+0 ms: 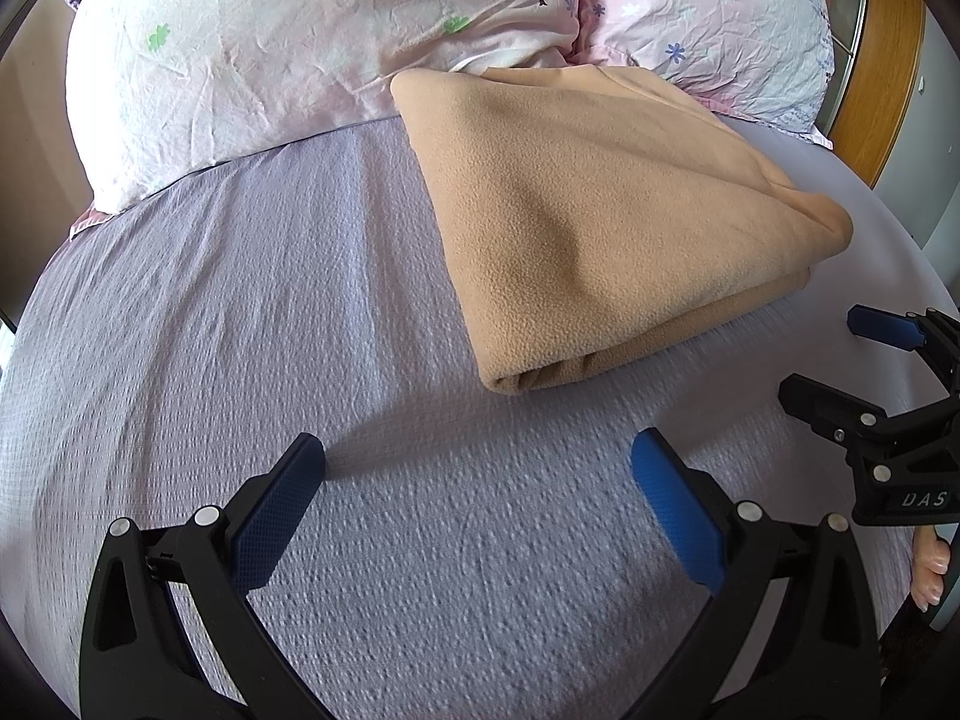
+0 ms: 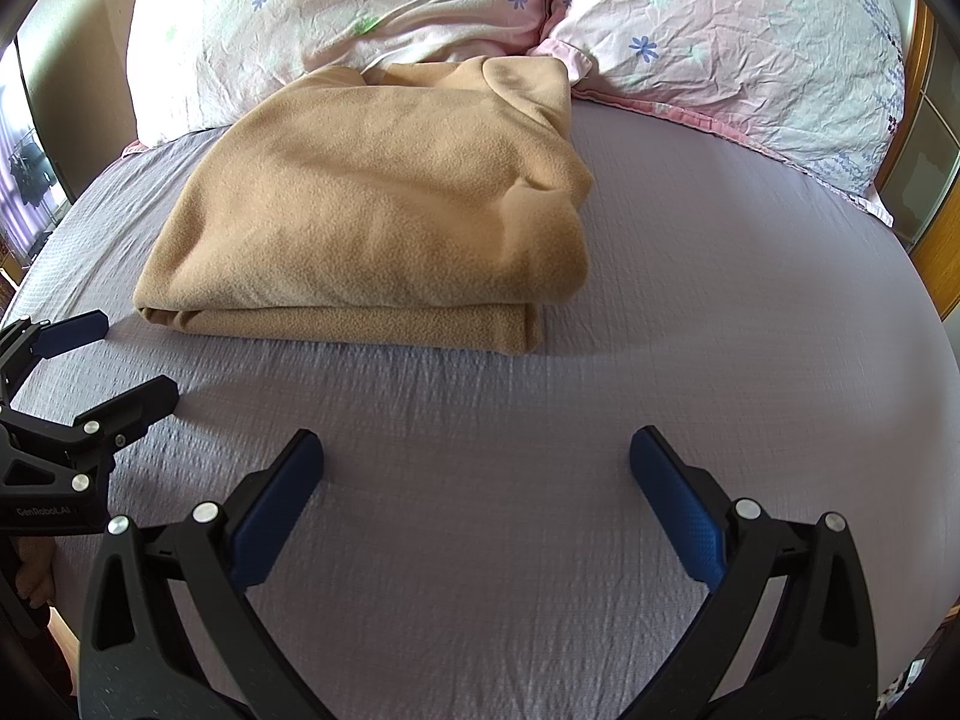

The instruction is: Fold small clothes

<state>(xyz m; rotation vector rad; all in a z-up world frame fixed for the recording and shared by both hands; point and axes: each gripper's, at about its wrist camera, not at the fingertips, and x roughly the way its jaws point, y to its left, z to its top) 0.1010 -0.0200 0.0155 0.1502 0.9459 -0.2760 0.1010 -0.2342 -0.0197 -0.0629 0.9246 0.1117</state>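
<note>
A tan fleece garment [image 1: 606, 228] lies folded in a thick stack on the lilac bedsheet [image 1: 240, 330], its far edge against the pillows. It also shows in the right wrist view [image 2: 384, 204]. My left gripper [image 1: 477, 456] is open and empty, hovering over the bare sheet in front of and left of the garment. My right gripper [image 2: 477, 450] is open and empty over the sheet in front of and right of the garment. Each gripper shows at the edge of the other's view, the right gripper [image 1: 822, 354] and the left gripper [image 2: 132, 354], both with jaws apart.
Two pink flower-print pillows [image 1: 252, 54] [image 2: 750, 42] lie along the head of the bed behind the garment. A wooden headboard [image 1: 882, 72] stands at the far right. The lilac sheet [image 2: 720, 300] stretches right of the garment.
</note>
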